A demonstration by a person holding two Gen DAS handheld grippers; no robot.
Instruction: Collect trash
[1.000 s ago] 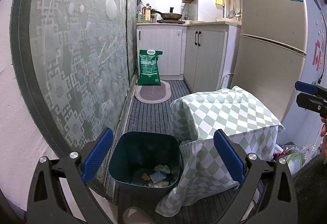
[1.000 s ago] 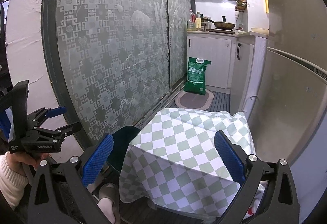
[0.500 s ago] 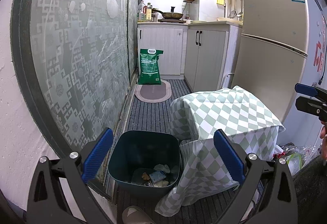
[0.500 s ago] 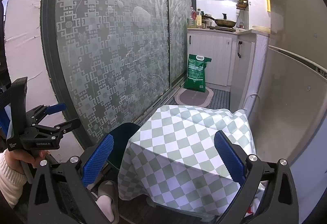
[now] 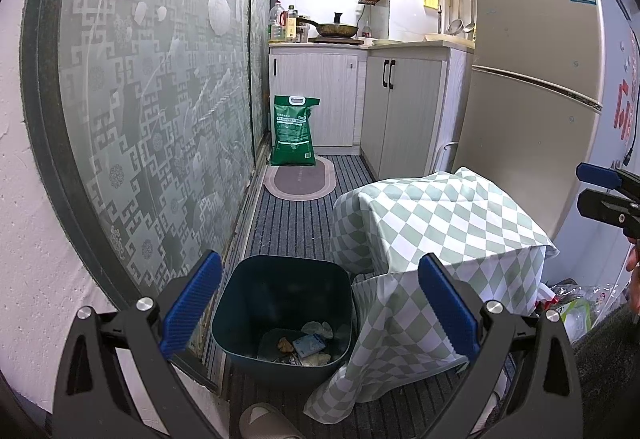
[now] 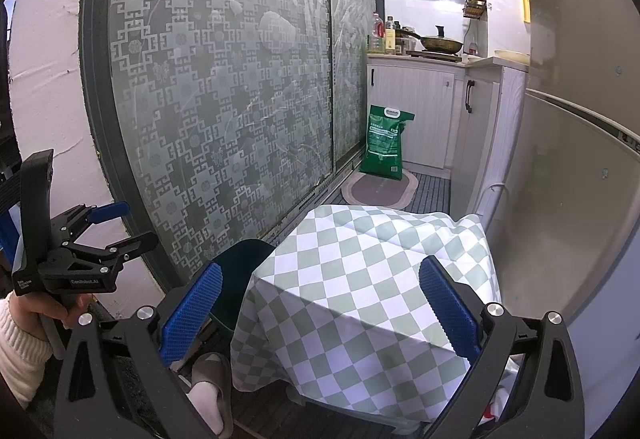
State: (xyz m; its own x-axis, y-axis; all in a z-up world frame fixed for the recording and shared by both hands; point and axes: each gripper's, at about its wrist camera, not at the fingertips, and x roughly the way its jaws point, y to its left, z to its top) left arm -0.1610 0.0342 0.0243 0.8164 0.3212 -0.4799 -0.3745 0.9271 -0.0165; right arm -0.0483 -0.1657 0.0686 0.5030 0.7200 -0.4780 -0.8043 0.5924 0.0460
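Note:
A dark teal trash bin [image 5: 282, 281] stands on the striped floor mat beside a low table under a green-and-white checked cloth [image 5: 432, 223]. Several scraps of trash [image 5: 308, 343] lie at its bottom. My left gripper [image 5: 318, 313] is open and empty, held above and in front of the bin. My right gripper [image 6: 318, 313] is open and empty over the near side of the checked cloth [image 6: 360, 271]. The bin's rim [image 6: 240, 259] shows partly behind the cloth in the right wrist view. Each gripper shows in the other's view: the right [image 5: 600, 191], the left [image 6: 116, 227].
A frosted patterned sliding door [image 5: 160, 111] runs along the left. A fridge [image 5: 532, 91] stands on the right. A green sack [image 5: 292, 131] and an oval mat [image 5: 300, 183] lie before the white cabinets. Plastic bags [image 5: 576, 307] lie right of the table. A slippered foot [image 6: 208, 387] is below.
Both views have shifted only slightly; the right gripper has risen a little over the table. Both grippers stay open and empty.

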